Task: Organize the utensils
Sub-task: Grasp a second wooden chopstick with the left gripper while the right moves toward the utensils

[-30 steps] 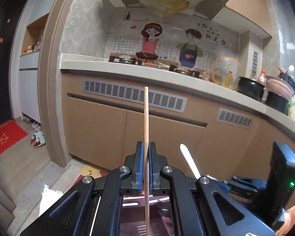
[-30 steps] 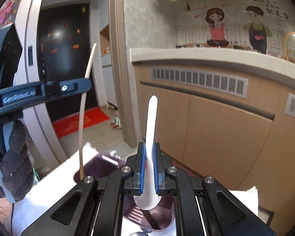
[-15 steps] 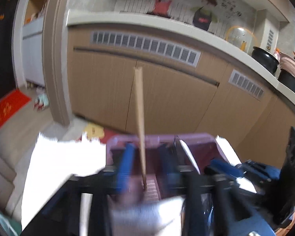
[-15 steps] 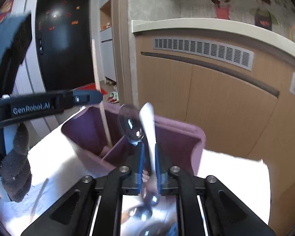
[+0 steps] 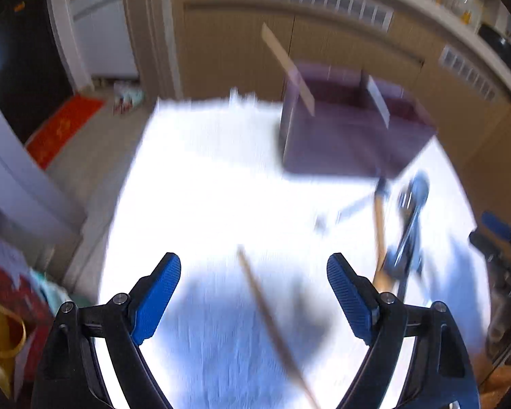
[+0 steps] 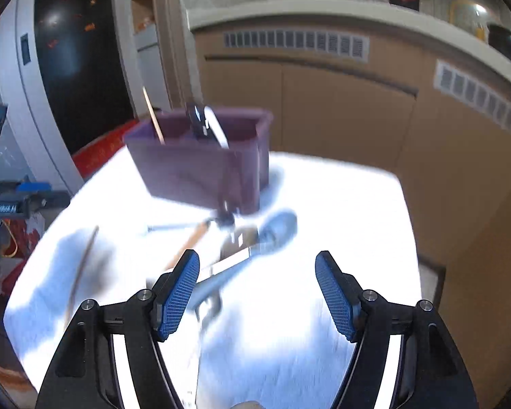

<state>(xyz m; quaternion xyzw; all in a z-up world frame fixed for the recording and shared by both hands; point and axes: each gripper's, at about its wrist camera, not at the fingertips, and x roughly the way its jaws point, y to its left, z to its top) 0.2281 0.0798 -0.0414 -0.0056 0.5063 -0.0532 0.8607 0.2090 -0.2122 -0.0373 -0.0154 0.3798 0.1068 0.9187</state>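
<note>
White cloth (image 5: 204, 184) covers the table in front of you, and both views are smeared with blur, so small details are hard to read. Starting at your left, the left gripper (image 5: 253, 294) has its blue pads (image 5: 155, 298) spread wide and its jaws are opening; a loose wooden chopstick (image 5: 272, 323) lies on the cloth and crosses the gap between them in that view, but neither pad touches it, so the tool grips nothing. Beyond it, toward the far edge of the table, stands the purple utensil holder (image 5: 340, 143), upright and divided into compartments; another chopstick (image 5: 288, 68) leans out of its left compartment, and a white spoon handle (image 5: 378, 100) rises from the compartment beside it. In the right wrist view a dark utensil (image 6: 196, 119) stands next to that white handle, though you cannot tell what kind it is. Just in front of the holder, a cluster of utensils lies on the cloth: a wooden-handled tool (image 6: 190, 242), a thin metal piece (image 6: 173, 227) and a metal spoon (image 6: 277, 226), all overlapping or near one another. Farther right, your right gripper (image 6: 257, 293) is also released, its jaws opening, with the spoon's handle lying on the cloth close to its left pad (image 6: 177, 293) but not pinched. Tan cabinet doors (image 6: 340, 109) fill the background behind the table.
</note>
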